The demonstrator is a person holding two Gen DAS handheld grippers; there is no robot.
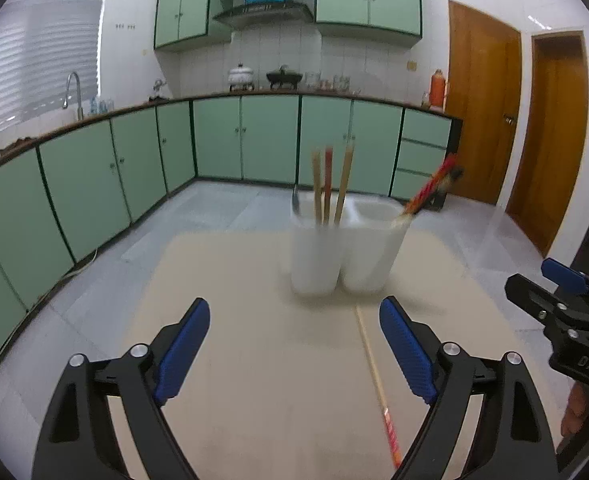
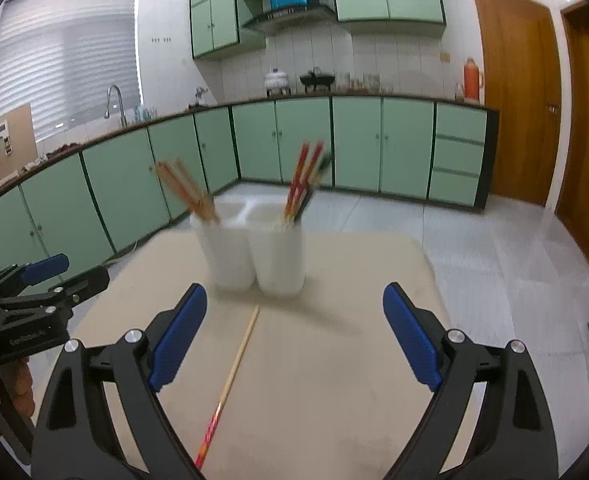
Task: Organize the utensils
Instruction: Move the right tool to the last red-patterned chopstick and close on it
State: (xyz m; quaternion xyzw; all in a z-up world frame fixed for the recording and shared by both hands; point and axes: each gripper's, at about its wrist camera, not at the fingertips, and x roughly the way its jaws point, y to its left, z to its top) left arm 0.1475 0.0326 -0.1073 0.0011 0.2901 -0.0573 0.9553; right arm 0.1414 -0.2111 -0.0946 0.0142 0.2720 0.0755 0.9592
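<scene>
Both grippers, left (image 1: pixel 294 344) and right (image 2: pixel 294 340), hang wide apart and empty. One chopstick (image 2: pixel 230 380) lies loose on the table (image 2: pixel 334 360), just short of the holder (image 2: pixel 254 256), where others stand sorted. Nearly done, I'd judge.

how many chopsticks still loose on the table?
1. A single chopstick lies flat on the table in front of the white holder, between both open grippers. The rest stand in the holder.

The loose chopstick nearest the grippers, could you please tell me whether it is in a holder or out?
Out. The chopstick lies flat on the table, in front of the white holders, with neither gripper touching it.
</scene>
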